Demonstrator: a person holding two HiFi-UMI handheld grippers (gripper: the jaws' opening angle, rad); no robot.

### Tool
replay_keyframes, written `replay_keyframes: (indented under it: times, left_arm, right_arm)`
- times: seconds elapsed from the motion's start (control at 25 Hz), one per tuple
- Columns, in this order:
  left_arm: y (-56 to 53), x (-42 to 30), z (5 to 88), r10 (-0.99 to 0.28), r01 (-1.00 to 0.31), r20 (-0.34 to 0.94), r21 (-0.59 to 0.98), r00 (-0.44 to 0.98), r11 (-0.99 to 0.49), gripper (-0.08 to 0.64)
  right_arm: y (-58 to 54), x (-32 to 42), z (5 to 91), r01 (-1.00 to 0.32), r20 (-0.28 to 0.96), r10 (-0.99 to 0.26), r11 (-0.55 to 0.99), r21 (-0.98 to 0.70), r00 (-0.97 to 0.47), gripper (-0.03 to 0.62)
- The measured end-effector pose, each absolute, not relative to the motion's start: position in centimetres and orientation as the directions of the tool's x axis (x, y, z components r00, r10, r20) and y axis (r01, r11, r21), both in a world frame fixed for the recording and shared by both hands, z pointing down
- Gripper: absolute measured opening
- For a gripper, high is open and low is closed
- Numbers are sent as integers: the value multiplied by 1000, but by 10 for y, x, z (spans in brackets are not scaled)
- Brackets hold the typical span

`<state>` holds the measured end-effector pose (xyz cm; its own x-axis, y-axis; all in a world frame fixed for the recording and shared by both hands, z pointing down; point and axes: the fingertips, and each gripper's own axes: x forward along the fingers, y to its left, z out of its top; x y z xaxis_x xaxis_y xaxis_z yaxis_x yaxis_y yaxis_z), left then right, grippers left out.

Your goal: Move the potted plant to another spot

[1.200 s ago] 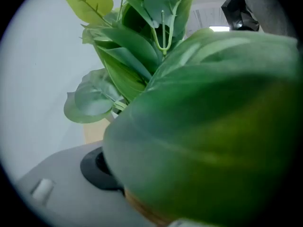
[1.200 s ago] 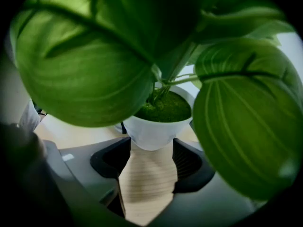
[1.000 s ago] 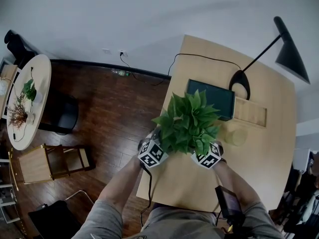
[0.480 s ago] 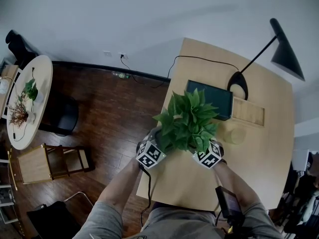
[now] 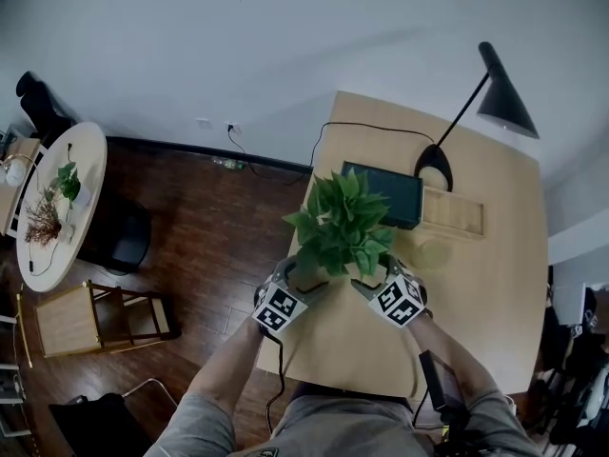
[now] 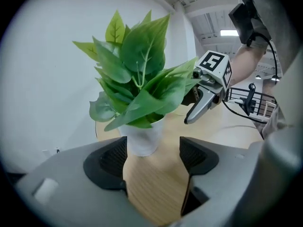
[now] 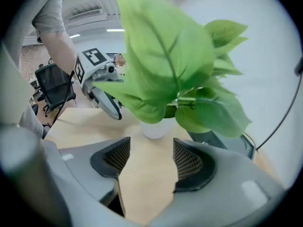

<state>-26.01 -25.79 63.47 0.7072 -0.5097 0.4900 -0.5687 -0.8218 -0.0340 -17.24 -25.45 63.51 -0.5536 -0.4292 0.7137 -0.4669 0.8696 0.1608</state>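
One round side table [image 5: 52, 208] stands at the far left of the head view on a dark wooden floor [image 5: 219, 217], with a wooden chair [image 5: 90, 317] just below it in the picture.

Right of the floor lies the light wooden tabletop [image 5: 495, 284]. At its near left part the left hand-held gripper [image 6: 153, 159] points toward the potted plant [image 5: 341, 227]. Its jaws stand apart and have just been closing a little. Only bare tabletop shows between them, and the white pot [image 6: 142, 138] stands just beyond the tips, in front of the left-hand jaw, with no pad pressing on it.

The potted plant stands upright on the tabletop near the left edge, between the two grippers, its green leaves spreading over the pot.

On its other side the right hand-held gripper [image 7: 149, 161] also has its jaws apart, with nothing gripped. The pot stands a little past its tips, roughly in line with the gap, and big leaves hang above.

Behind the plant lies a dark flat panel [image 5: 385, 193], beside it a shallow wooden tray [image 5: 452, 212]. A black desk lamp [image 5: 504, 98] rises at the far right on a thin slanted stem.
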Motion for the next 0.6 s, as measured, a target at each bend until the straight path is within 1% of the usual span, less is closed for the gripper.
replay_keyframes:
  times: [0.12, 0.32, 0.52, 0.6]
  left_arm:
    - [-245, -257, 625, -529, -592, 475, -20, 704, -806, 321]
    - [-217, -236, 605, -551, -615, 444, 1, 707, -789, 255]
    - [-183, -192, 574, -570, -626, 373, 40, 732, -779, 172]
    - [-175, -170, 559, -588, -635, 338, 42, 735, -771, 102]
  right_arm:
    - [-247, -163, 620, -505, 688, -452, 852, 142, -568, 291]
    - [-224, -148, 597, -554, 619, -476, 829, 78, -625, 277]
    - [-192, -121, 565, -579, 549, -519, 812, 76, -656, 227]
    - [-181, -105, 549, -592, 515, -544, 802, 84, -663, 187]
